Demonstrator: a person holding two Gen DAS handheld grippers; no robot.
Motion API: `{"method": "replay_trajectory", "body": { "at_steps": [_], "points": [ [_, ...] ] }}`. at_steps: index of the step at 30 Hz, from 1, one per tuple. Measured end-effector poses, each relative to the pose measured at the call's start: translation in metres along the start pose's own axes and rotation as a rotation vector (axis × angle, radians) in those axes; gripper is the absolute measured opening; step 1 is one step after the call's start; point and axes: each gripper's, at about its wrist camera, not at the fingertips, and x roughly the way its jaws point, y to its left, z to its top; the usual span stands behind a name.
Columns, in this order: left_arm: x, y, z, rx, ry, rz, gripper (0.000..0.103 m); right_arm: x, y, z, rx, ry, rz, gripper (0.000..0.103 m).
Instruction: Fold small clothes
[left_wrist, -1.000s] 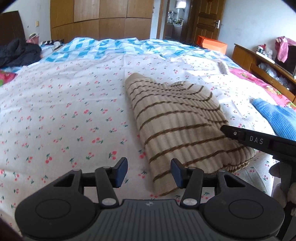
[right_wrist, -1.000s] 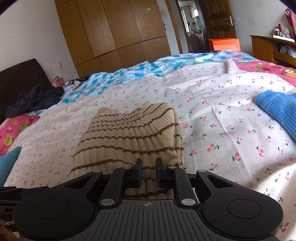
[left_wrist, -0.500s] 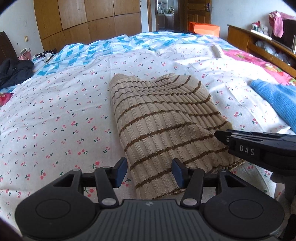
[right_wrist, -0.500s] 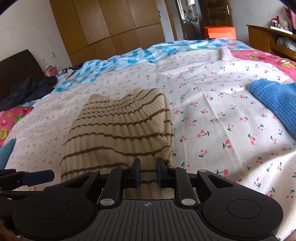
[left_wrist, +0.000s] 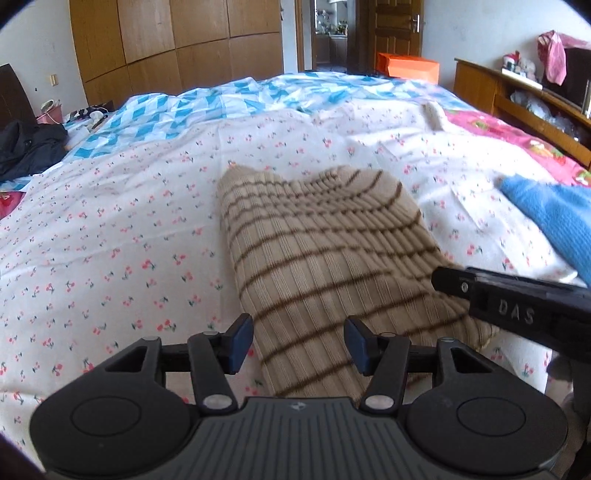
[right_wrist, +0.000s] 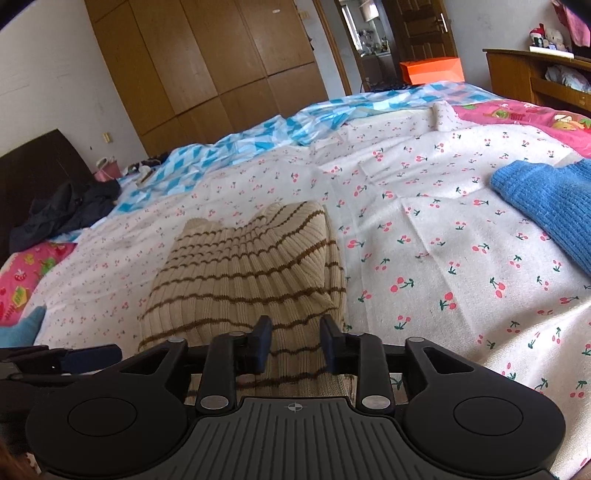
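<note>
The beige ribbed knit garment with brown stripes (right_wrist: 243, 273) looks soft and light; its near hem suits gripping. The right gripper (right_wrist: 295, 341) has just been opening around this hem, and the left gripper (left_wrist: 299, 341) stands open, holding nothing.

A ribbed beige sweater (left_wrist: 325, 254) with thin brown horizontal stripes lies folded into a compact, roughly rectangular bundle on the bed, filling the lower centre of the left wrist view and the lower middle of the right wrist view. Its far end rises in two soft humps; its near end runs down out of sight at the bottom of both views. A blue knit garment (right_wrist: 546, 199) lies flat at the right edge of the frame, well apart from the striped one.
</note>
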Motion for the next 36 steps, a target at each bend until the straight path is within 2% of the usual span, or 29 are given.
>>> {"method": "replay_trajectory", "body": {
  "at_steps": [6, 10, 11, 15, 20, 25, 30, 36],
  "points": [
    [0.007, 0.013, 0.011, -0.030, -0.015, 0.008, 0.062, 0.012, -0.003, 0.009, 0.008, 0.012, 0.006, 0.035],
    [0.014, 0.026, 0.017, -0.074, -0.015, -0.021, 0.063, 0.028, -0.009, 0.026, -0.001, 0.019, 0.008, 0.051],
    [0.015, 0.030, 0.020, -0.092, -0.022, -0.034, 0.063, 0.033, -0.012, 0.030, 0.013, 0.024, 0.014, 0.053],
    [0.024, 0.044, 0.030, -0.167, -0.042, -0.095, 0.063, 0.053, -0.029, 0.037, 0.108, 0.065, 0.067, 0.055],
    [0.048, 0.056, 0.026, -0.227, 0.010, -0.174, 0.066, 0.074, -0.046, 0.025, 0.177, 0.151, 0.147, 0.058],
    [0.054, 0.069, 0.020, -0.325, 0.014, -0.234, 0.069, 0.076, -0.062, 0.025, 0.260, 0.153, 0.213, 0.058],
    [0.062, 0.075, 0.018, -0.345, 0.025, -0.274, 0.073, 0.090, -0.057, 0.030, 0.262, 0.159, 0.229, 0.060],
    [0.072, 0.082, 0.021, -0.377, 0.013, -0.285, 0.074, 0.093, -0.067, 0.033, 0.289, 0.159, 0.266, 0.059]
  ]
}}
